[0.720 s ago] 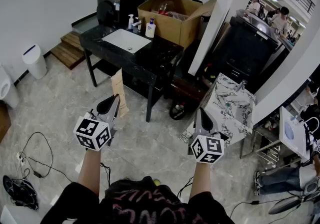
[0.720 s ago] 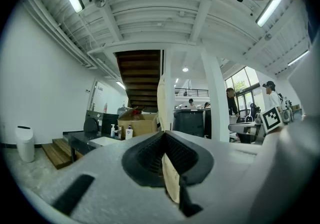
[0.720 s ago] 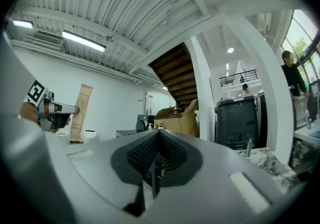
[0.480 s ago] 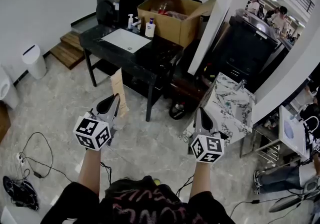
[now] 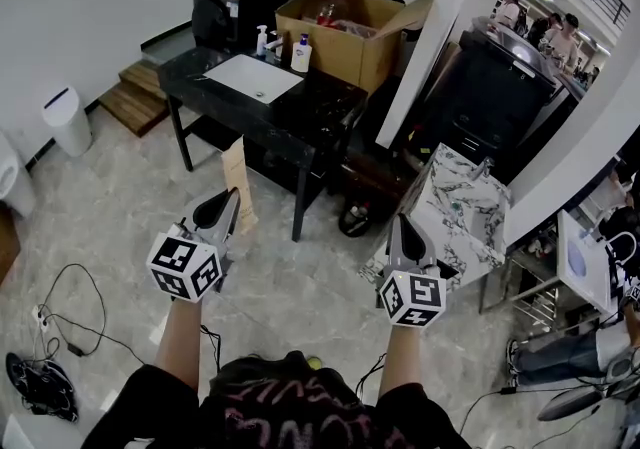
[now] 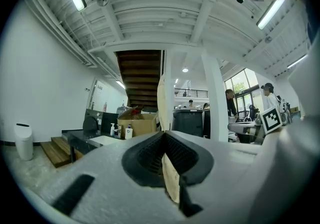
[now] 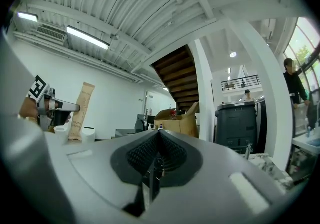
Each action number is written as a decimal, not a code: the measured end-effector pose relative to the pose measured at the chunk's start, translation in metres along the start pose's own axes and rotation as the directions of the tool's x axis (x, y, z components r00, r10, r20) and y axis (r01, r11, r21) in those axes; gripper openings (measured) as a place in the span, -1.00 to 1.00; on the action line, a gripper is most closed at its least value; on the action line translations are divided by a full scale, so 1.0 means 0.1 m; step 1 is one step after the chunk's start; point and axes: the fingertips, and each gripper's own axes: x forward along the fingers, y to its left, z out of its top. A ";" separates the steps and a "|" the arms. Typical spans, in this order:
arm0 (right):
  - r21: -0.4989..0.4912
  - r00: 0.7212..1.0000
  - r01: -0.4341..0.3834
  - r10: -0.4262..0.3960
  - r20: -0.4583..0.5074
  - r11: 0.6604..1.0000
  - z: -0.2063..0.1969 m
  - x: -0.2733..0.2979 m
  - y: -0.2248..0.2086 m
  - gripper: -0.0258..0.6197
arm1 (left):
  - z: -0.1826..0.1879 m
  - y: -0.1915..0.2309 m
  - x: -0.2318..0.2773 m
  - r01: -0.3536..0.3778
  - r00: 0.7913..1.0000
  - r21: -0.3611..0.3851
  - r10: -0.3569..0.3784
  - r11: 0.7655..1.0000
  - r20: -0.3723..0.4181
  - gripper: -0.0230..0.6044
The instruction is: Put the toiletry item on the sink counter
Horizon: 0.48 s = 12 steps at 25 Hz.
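Carry stage: I'm holding the tan packet (image 5: 237, 180) pinched in the closed left gripper (image 5: 226, 199); right gripper (image 5: 401, 227) is riding closed, empty. Sink counter (image 5: 320, 115) is sitting well apart at eleven o'clock, placing not yet done

We note an open cardboard box (image 5: 345, 37) at top centre, with a white pillar (image 5: 435, 32) just right of it. A white bin (image 5: 68, 122) stands by the wall near wooden steps (image 5: 130, 102). Cables (image 5: 70, 322) trail over the floor at lower left, and a marble slab (image 5: 455, 212) sits at right.

Open floor (image 5: 110, 197) leads to the black desk (image 5: 322, 113), where bottles (image 5: 301, 55) and a cardboard box (image 5: 350, 49) crowd the back, and a white pillar (image 5: 435, 27) and a leaning marble slab (image 5: 455, 212) block the right.
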 end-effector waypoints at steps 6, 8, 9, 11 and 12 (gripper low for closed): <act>0.024 1.000 -0.013 0.013 -0.009 1.000 -0.03 0.04 0.14 -0.88 | -0.07 0.13 -0.07 0.001 1.000 -0.017 -0.001 1.000 -0.009 -0.91; 0.040 1.000 -0.018 0.018 -0.004 0.999 -0.02 0.07 0.19 -0.88 | -0.08 0.18 -0.07 0.004 1.000 -0.021 -0.004 1.000 -0.009 -0.92; 0.046 1.000 -0.019 0.019 -0.005 0.999 -0.01 0.08 0.22 -0.88 | -0.08 0.21 -0.07 0.007 1.000 -0.023 -0.007 1.000 -0.010 -0.91; 0.059 1.000 -0.022 0.022 -0.003 0.998 0.01 0.09 0.28 -0.88 | -0.07 0.25 -0.07 0.013 1.000 -0.026 -0.013 1.000 -0.011 -0.92; 0.064 1.000 -0.023 0.023 -0.001 0.998 0.02 0.10 0.31 -0.88 | -0.07 0.28 -0.08 0.016 1.000 -0.026 -0.016 1.000 -0.011 -0.91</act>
